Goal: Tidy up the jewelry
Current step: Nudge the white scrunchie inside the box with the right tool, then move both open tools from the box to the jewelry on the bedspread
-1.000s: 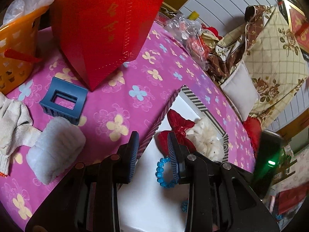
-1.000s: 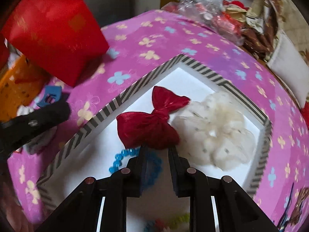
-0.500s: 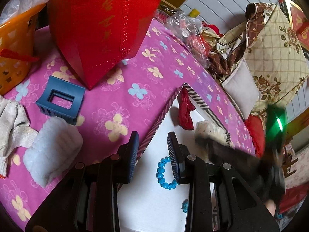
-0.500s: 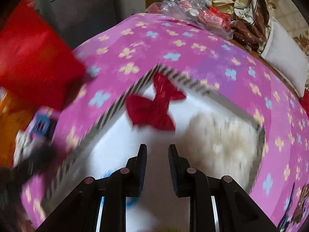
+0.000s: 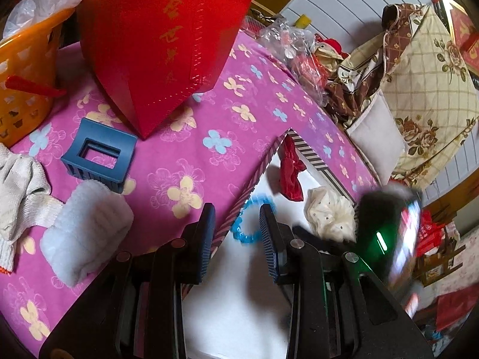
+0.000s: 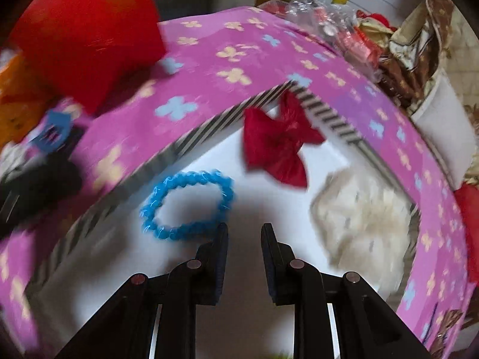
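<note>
A white box with a striped wall (image 5: 257, 176) lies on the pink flowered cloth. Inside it are a blue bead bracelet (image 5: 251, 221) (image 6: 185, 206), a red bow (image 5: 292, 173) (image 6: 275, 146) leaning in the far corner, and a white dotted scrunchie (image 5: 329, 212) (image 6: 362, 218). My left gripper (image 5: 236, 230) is open and straddles the box's near-left wall without pressing on it. My right gripper (image 6: 244, 233) hangs open over the box floor, just right of the bracelet, with nothing between its fingers. Its blurred black housing with a green light (image 5: 380, 233) shows in the left wrist view.
Left of the box lie a blue claw hair clip (image 5: 98, 155), a rolled white cloth (image 5: 86, 227) and a knitted rag. A tall red bag (image 5: 161, 36) and an orange basket (image 5: 27, 68) stand behind. Plastic-wrapped items (image 5: 296, 51) and cushions (image 5: 425, 74) crowd the far right.
The red bow went from my right gripper's fingertips to the box's far corner. The right gripper swung and came down beside the bracelet. The left gripper stayed put.
</note>
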A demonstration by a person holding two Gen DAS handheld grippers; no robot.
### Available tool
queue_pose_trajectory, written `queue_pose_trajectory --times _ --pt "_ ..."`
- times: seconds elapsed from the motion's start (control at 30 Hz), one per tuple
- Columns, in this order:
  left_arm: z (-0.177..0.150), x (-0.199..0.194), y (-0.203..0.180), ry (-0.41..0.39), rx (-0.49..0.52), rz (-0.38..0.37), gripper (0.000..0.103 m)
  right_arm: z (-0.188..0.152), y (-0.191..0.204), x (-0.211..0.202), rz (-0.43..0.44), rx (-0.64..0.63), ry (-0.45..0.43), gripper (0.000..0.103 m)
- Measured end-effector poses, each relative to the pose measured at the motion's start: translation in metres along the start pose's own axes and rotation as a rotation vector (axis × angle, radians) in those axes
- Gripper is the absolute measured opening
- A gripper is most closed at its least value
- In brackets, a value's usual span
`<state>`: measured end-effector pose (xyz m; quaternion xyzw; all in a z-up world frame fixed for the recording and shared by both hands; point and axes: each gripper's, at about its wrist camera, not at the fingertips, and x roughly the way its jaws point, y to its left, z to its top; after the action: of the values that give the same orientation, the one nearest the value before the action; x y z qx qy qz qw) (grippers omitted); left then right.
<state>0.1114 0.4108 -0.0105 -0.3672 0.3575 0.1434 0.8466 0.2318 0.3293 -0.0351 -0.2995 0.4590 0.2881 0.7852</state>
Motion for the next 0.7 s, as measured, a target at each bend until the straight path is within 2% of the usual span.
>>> queue_pose_trajectory --times 0.07,0.13,0.2,0.3,0.43,0.57,0.7 --pt "-0.001 0.0 -0.003 0.004 0.012 -0.003 0.029 0.007 -0.012 -0.003 -0.001 0.06 -0.022 0.021" --pt "-0.002 0.0 -0.008 0.006 0.03 -0.004 0.028 0.004 -0.028 -0.016 0.041 0.12 -0.039 0.021" --pt "-0.004 -0.001 -0.015 0.011 0.049 -0.006 0.028 -0.01 -0.042 -0.038 0.045 0.151 -0.064 0.021" --pt "-0.011 -0.002 -0.03 0.025 0.091 -0.019 0.028 -0.05 -0.074 -0.08 0.057 0.234 -0.104 0.021" --pt "-0.029 -0.001 -0.056 0.052 0.19 -0.012 0.028 -0.134 -0.123 -0.133 0.045 0.369 -0.124 0.021" --pt "-0.055 0.0 -0.084 0.07 0.3 0.007 0.029 -0.223 -0.161 -0.175 -0.029 0.468 -0.124 0.022" --pt "-0.073 -0.005 -0.097 0.068 0.329 -0.016 0.029 -0.299 -0.191 -0.2 -0.109 0.551 -0.113 0.026"
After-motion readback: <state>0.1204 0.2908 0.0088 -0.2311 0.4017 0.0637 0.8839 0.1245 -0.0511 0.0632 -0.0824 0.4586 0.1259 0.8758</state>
